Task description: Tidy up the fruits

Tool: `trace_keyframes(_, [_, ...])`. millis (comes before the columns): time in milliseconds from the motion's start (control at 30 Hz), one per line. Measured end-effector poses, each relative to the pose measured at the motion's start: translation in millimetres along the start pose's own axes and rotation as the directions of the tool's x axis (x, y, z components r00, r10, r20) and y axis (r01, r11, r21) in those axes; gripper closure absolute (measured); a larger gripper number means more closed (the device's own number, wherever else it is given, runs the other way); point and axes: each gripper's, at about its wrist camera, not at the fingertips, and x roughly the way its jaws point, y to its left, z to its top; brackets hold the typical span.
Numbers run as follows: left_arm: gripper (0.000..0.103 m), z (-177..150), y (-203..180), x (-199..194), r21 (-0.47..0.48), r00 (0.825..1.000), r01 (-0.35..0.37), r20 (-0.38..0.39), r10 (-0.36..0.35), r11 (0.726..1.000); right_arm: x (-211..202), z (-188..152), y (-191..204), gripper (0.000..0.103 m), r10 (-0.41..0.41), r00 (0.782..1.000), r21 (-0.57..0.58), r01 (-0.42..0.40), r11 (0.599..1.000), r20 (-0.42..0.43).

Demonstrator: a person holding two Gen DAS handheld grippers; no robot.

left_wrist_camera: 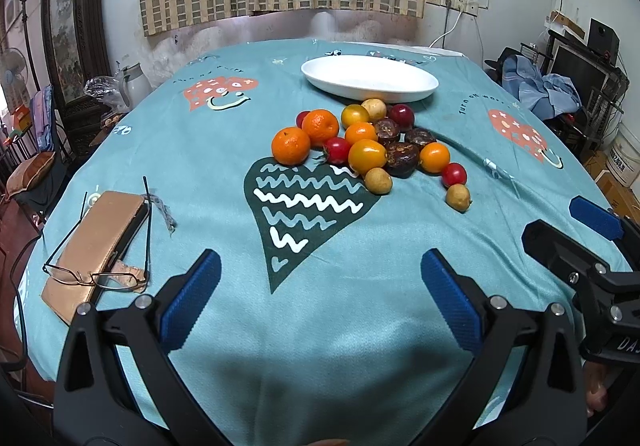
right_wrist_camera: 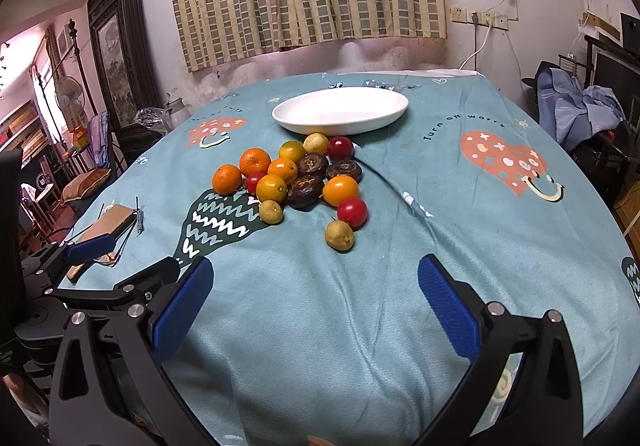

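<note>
A pile of small fruits [left_wrist_camera: 368, 142] lies mid-table: mandarins [left_wrist_camera: 291, 146], yellow and red cherry tomatoes [left_wrist_camera: 454, 174], dark brown fruits [left_wrist_camera: 402, 159] and tan longans [left_wrist_camera: 458, 197]. The pile also shows in the right wrist view [right_wrist_camera: 304, 178]. An empty white oval dish [left_wrist_camera: 370, 78] stands just behind the pile; it also shows in the right wrist view [right_wrist_camera: 340, 111]. My left gripper [left_wrist_camera: 320, 286] is open and empty over the near cloth. My right gripper [right_wrist_camera: 316, 286] is open and empty, to the right of the left one, nearest the tan longan [right_wrist_camera: 339, 235].
A teal patterned cloth [left_wrist_camera: 224, 182] covers the table. A tan case with eyeglasses [left_wrist_camera: 96, 246] lies at the near left. A crease in the cloth [right_wrist_camera: 404, 194] runs right of the fruits. Chairs, a kettle and clutter stand around the table edges.
</note>
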Motion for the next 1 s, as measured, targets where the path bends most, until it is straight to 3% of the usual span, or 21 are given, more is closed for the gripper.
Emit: trace_keyframes(1000, [0.002, -5.1, -6.3, 5.2, 0.004, 1.0, 0.008, -0.02, -0.008, 1.0, 1.1, -3.8, 7.2, 0.001, 0.001, 1.0, 0.004, -0.001, 1.0, -0.011])
